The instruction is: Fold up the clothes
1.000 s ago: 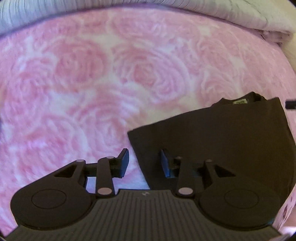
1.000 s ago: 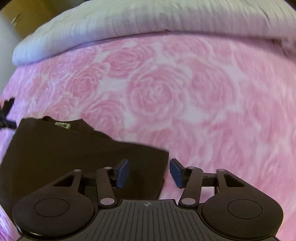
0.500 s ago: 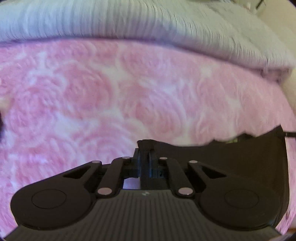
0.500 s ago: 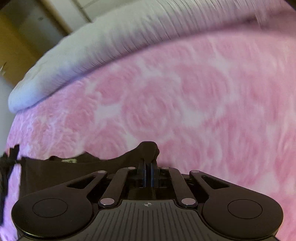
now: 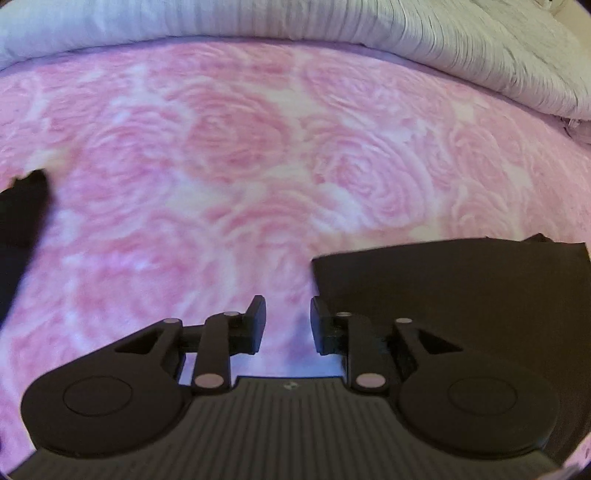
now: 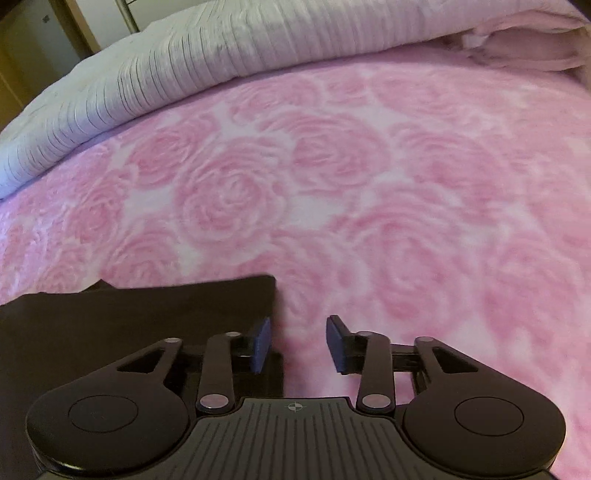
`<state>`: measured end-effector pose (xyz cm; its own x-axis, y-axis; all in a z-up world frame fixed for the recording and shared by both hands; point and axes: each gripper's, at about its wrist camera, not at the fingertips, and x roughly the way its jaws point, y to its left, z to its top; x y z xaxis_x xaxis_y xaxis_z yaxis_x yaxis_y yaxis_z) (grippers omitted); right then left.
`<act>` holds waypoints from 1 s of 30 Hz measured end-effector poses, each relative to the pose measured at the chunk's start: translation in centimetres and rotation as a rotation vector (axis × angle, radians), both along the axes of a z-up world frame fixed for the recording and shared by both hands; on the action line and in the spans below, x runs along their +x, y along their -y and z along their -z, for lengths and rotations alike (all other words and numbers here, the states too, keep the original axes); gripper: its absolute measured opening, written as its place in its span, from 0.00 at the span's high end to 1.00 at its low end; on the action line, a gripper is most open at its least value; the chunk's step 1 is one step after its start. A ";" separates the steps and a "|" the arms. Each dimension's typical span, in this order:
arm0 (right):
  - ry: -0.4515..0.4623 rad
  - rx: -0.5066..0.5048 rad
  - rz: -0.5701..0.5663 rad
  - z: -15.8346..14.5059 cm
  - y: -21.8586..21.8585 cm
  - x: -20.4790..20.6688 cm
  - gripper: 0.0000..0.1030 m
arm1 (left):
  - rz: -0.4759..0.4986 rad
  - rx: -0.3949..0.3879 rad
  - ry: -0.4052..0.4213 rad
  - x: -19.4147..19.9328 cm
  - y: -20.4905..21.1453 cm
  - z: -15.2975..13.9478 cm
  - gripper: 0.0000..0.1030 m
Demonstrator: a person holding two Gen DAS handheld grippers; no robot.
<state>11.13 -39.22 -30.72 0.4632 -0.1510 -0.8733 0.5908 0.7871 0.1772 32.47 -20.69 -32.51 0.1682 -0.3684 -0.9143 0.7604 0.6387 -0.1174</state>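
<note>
A dark brown folded garment lies flat on the pink rose-patterned bedspread. In the left wrist view it sits at the lower right, its near left corner just right of my left gripper, which is open and empty. In the right wrist view the same garment lies at the lower left, its right edge beside my open, empty right gripper. Both grippers hover over bare bedspread beside the garment's edges.
A rolled white-grey ribbed duvet runs along the far side of the bed, also in the right wrist view. Another dark piece of cloth shows at the left edge. A wooden door or cabinet stands beyond.
Half a second ago both grippers were shut on the garment's corners, lifting them. Now both have opened and let go, and the garment lies flat and folded over.
</note>
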 end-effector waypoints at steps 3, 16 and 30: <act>0.024 0.008 -0.014 -1.6 -3.2 -2.9 0.59 | 0.013 -0.014 -0.018 -1.6 -2.8 -1.9 0.81; -0.053 0.200 -0.185 1.4 -17.7 -12.5 0.59 | 0.233 0.184 -0.053 -13.5 -10.0 0.7 0.73; -0.024 -0.048 -0.442 -4.4 -35.6 -4.6 0.36 | 0.692 0.145 0.213 -10.0 -14.7 -2.7 0.63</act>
